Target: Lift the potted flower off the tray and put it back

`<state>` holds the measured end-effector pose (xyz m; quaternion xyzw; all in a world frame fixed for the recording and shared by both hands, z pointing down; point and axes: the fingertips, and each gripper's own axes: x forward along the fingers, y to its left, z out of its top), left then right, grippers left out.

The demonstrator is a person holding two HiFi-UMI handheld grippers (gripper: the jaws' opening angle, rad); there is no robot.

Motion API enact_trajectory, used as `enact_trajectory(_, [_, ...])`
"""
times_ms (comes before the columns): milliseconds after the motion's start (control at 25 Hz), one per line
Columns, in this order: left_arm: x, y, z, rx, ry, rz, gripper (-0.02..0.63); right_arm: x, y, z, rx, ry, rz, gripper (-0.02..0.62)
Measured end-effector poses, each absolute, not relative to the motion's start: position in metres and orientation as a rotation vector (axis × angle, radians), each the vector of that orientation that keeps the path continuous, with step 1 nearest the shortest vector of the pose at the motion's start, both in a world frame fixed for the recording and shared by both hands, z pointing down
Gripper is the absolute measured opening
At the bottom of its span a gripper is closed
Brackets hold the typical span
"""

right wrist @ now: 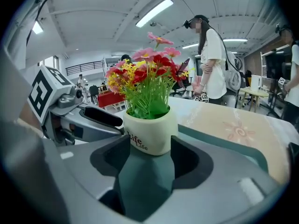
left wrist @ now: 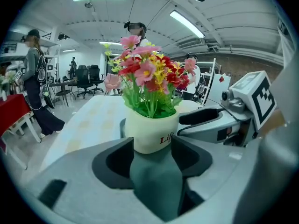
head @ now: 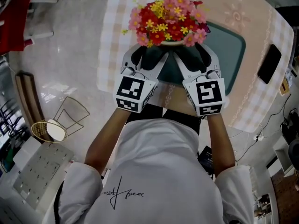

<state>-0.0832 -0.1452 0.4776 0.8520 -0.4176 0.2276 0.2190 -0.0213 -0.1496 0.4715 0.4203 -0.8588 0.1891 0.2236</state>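
**A:** Is the cream pot of red, pink and yellow flowers (left wrist: 150, 133) clamped?

**B:** No. The left gripper (left wrist: 152, 149) and right gripper (right wrist: 149, 149) views both show released jaws. The pot stands just beyond the fingertips on the teal rectangular tray (right wrist: 224, 143).

**A:** And the head view?

**B:** Blooms hide that gap.

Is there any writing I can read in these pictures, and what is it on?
"Life" printed twice, one above the other, on the cream pot of flowers; the left gripper view shows only "Lif".
Handwritten script on the person's white shirt: too scrawled to read.
Marker cubes: black-and-white squares, no words.
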Motion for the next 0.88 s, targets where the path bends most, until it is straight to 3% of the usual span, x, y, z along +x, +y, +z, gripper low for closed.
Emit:
enact_trajectory(560, [-0.08, -0.156, 0.489, 2.393, -1.125, 0.656, 0.293, -0.023, -0.167, 0.481, 1.094, -2.409, 0.46, 0.336])
enact_trajectory(880, [-0.076, -0.157, 0.492, 2.456, -1.102, 0.692, 0.291, -0.027, -0.167, 0.483, 1.042, -2.452, 0.441, 0.311])
